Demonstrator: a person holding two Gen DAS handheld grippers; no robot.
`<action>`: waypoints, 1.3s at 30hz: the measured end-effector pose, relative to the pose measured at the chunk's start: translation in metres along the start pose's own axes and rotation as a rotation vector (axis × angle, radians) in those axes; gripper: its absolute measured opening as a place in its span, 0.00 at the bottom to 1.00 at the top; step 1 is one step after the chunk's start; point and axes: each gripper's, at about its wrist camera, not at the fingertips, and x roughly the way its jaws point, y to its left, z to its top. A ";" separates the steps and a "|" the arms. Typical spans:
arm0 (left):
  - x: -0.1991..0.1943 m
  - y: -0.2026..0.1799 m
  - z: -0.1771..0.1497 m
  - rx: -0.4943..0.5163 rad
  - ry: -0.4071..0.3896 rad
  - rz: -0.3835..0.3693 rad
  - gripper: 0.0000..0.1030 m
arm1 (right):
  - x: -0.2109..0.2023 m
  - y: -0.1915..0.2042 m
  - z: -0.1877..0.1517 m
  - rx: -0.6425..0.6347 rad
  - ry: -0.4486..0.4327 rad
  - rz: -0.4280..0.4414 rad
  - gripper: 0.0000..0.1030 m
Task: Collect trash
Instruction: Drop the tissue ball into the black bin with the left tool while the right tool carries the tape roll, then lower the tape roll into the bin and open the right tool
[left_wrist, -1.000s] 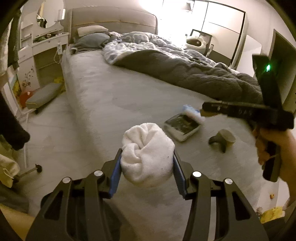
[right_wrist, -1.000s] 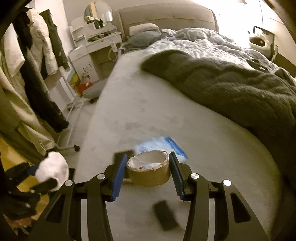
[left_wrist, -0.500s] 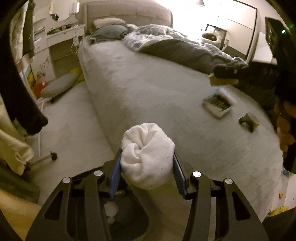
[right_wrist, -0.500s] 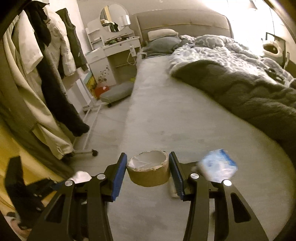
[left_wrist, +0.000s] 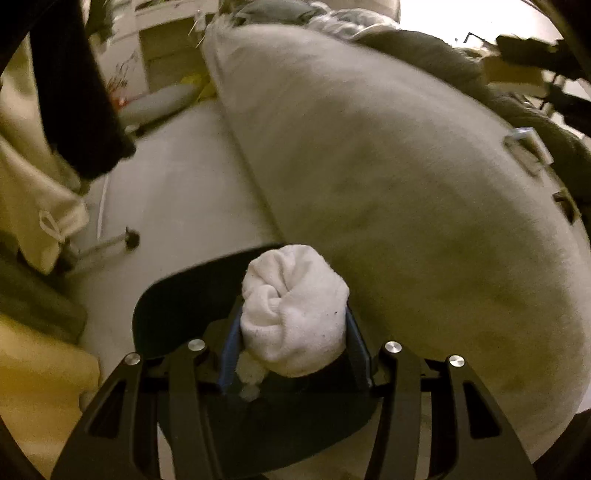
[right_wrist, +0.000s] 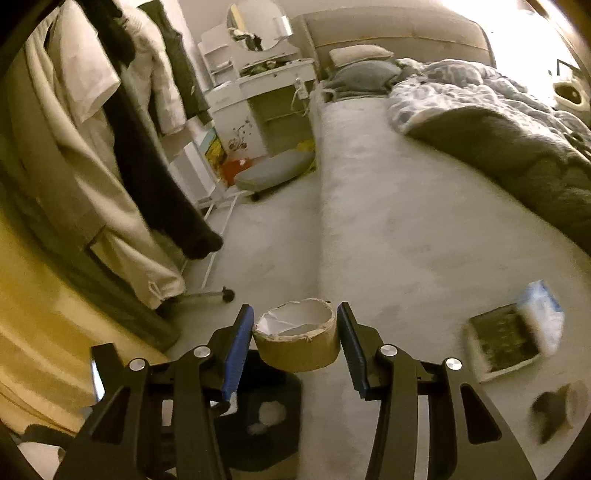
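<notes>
My left gripper (left_wrist: 293, 341) is shut on a balled white sock (left_wrist: 293, 312) and holds it over a black bin (left_wrist: 173, 295) on the floor by the bed; white scraps lie inside the bin. My right gripper (right_wrist: 295, 338) is shut on a squat brown paper cup (right_wrist: 297, 339) above the bed's corner, with the same black bin (right_wrist: 266, 424) below it. On the bed lie a flat white-edged pack (right_wrist: 504, 341) with a blue-white wrapper (right_wrist: 543, 314) and a crumpled dark cup (right_wrist: 561, 408).
The grey bed (left_wrist: 388, 166) fills the right side, with a dark duvet (right_wrist: 509, 147) at its far end. Hanging clothes (right_wrist: 110, 147) on a wheeled rack stand on the left. A low grey cushion (right_wrist: 273, 171) and a white dresser (right_wrist: 255, 96) are beyond.
Both grippers moved back and left off the bed toward the black bin, each still holding its item. The left gripper tilted down over the bin.
</notes>
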 end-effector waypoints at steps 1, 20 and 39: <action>0.003 0.003 -0.002 -0.006 0.010 0.006 0.52 | 0.004 0.007 -0.002 -0.008 0.008 0.003 0.46; 0.050 0.059 -0.054 -0.127 0.216 0.009 0.54 | 0.054 0.082 -0.042 -0.082 0.140 0.036 0.46; -0.004 0.090 -0.053 -0.157 0.106 -0.025 0.73 | 0.095 0.109 -0.071 -0.084 0.228 0.019 0.46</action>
